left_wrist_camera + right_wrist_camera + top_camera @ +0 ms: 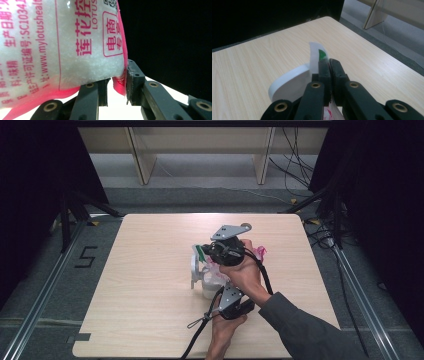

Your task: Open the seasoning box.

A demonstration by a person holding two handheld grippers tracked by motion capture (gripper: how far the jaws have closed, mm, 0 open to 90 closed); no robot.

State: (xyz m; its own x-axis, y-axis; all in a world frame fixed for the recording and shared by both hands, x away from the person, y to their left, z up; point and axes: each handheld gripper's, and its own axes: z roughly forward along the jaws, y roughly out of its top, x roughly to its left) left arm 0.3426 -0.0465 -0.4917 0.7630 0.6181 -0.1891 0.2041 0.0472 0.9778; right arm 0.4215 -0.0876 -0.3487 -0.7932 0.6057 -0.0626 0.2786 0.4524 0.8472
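the bag of white crystals (62, 50) is clamped at its lower edge by the left gripper (117, 83), apparently to steady it. the right gripper (329, 67) is closed tight on the bag's top edge, seemingly for tearing it beside the white container (289, 85)

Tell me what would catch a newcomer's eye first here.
The bag of white granules with pink print, its lower edge between the left gripper jaws. At mid-table, the right gripper is shut on the bag's top, beside a white holder with a green tab.
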